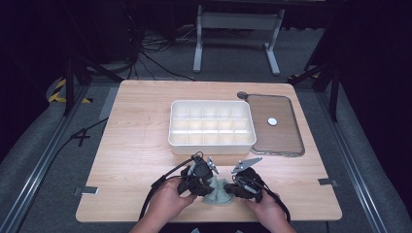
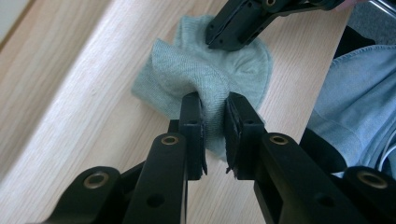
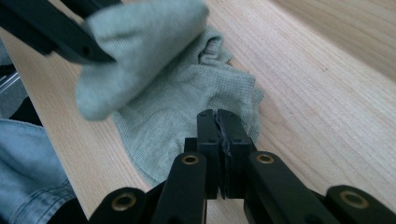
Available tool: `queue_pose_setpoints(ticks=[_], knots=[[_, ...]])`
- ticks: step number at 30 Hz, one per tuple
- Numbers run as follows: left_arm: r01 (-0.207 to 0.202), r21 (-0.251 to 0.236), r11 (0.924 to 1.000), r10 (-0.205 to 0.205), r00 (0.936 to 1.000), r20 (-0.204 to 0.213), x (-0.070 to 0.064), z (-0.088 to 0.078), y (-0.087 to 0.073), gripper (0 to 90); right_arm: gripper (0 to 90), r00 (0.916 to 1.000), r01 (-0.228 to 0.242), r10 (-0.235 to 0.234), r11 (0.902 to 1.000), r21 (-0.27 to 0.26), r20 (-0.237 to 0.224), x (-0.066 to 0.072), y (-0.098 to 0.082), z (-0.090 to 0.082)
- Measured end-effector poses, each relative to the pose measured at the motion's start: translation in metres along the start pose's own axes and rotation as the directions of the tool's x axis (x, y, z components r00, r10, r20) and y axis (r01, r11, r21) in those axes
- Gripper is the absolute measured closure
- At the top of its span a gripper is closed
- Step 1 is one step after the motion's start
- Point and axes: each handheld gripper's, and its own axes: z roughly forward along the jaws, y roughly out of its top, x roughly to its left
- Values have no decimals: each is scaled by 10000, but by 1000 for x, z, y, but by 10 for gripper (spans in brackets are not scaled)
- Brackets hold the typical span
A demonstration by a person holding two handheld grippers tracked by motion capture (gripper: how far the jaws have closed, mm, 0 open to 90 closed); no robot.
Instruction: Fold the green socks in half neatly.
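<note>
A grey-green sock (image 1: 219, 195) lies crumpled near the table's front edge, between the two grippers. My left gripper (image 2: 214, 105) is shut on a raised fold of the sock (image 2: 205, 77), and cloth bulges between its jaws. In the high view the left gripper (image 1: 208, 186) is at the sock's left side. My right gripper (image 3: 217, 115) has its jaws pressed together, tips down on the flat part of the sock (image 3: 187, 107); no cloth shows between them. The right gripper (image 1: 234, 187) is at the sock's right side, and its tips (image 2: 219, 39) also appear beyond the fold.
A white box with several compartments (image 1: 212, 143) stands at the table's middle. Its clear lid (image 1: 284, 138) lies flat to the right, with a small white round piece (image 1: 272, 121) on it. A denim sleeve (image 2: 359, 102) is close to the front edge.
</note>
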Motion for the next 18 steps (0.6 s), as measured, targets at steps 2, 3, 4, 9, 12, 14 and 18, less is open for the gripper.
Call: queue_pose_setpoints(ticks=[2,3,4,9,12,14,18], knots=[[-57,121,9999,57,10000,14,-1,3,2,784,886,10000,-12,12,10000,-41,-21,0,0,0],[-51,65,10000,50,10000,48,-1,4,2,781,886,10000,-9,9,10000,-40,-29,0,0,0],[-72,21,10000,72,9999,130,-1,5,2,775,886,10000,3,-3,10000,-60,-25,0,-1,0],[5,-644,9979,48,9966,825,1,-1,-1,597,885,10000,-1,1,10000,-44,-34,0,-1,0],[167,-1346,9908,-61,9968,794,4,-14,-6,596,885,10000,12,-12,10000,-43,-50,0,-1,0],[533,-1985,9786,-350,9949,943,10,-29,-14,603,885,10000,31,-31,10000,-34,-59,-1,0,0],[1001,-1543,9829,-844,9909,1051,18,-29,-21,588,885,9999,15,-15,10000,9,-115,-2,0,0]])
